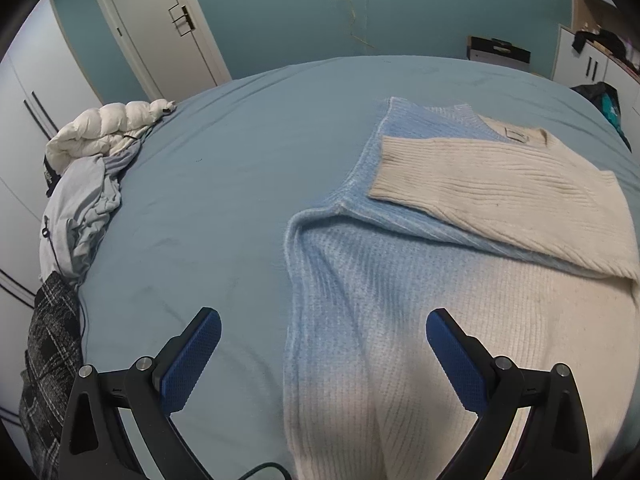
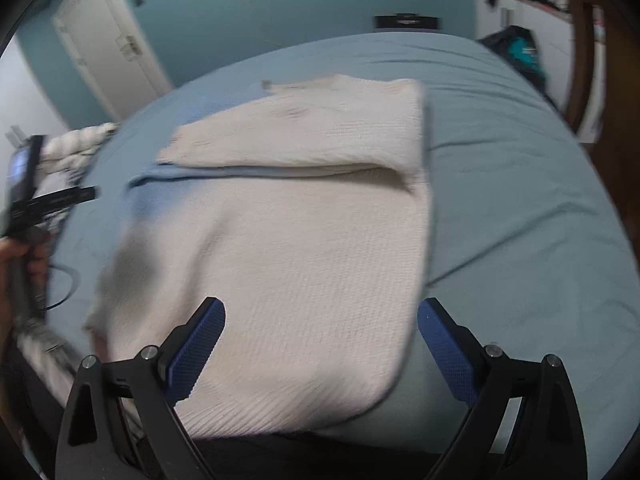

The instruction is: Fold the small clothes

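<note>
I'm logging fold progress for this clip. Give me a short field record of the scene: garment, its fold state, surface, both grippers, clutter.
garment: blue-to-cream knit sweater
fold state: cream sleeve folded across the chest; lower body still flat, unfolded
surface: blue-grey bed sheet
left gripper: open, above the sweater's left edge, holding nothing
right gripper: open, above the sweater's lower right part, holding nothing
clutter: pile of clothes at the bed's left edge
</note>
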Motion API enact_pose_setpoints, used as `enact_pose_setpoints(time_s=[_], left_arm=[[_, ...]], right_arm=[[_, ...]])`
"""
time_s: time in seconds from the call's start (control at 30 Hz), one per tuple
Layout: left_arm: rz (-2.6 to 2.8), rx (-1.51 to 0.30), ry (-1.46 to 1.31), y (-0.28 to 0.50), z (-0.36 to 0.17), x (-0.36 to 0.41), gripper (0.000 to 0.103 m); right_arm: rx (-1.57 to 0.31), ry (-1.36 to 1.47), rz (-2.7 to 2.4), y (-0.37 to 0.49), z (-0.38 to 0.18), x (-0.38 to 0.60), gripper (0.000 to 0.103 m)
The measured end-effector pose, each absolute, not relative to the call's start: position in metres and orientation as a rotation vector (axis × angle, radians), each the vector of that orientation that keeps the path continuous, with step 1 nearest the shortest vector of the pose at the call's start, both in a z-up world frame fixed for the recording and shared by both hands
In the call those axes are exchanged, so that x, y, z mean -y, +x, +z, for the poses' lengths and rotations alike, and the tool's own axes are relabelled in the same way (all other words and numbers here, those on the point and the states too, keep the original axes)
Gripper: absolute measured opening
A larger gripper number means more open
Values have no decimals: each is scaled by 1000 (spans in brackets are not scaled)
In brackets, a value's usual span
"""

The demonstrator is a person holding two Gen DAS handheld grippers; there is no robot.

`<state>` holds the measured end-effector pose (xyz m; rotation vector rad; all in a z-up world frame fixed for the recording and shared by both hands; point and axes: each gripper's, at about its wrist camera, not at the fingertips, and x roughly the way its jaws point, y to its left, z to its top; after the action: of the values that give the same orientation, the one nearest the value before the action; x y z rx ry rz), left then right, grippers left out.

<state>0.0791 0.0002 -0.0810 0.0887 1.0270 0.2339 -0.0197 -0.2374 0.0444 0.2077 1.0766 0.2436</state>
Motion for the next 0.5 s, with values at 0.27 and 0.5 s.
enact_pose_setpoints(time_s=[0.27, 0.5], left_arm=[[216, -1021, 63, 81, -79, -3, 103], [203, -1024, 38, 83, -78, -5, 103]], right_arm=[[-1319, 31, 621, -28, 19, 174, 95], [-1439, -286, 804, -60, -5, 105, 95]])
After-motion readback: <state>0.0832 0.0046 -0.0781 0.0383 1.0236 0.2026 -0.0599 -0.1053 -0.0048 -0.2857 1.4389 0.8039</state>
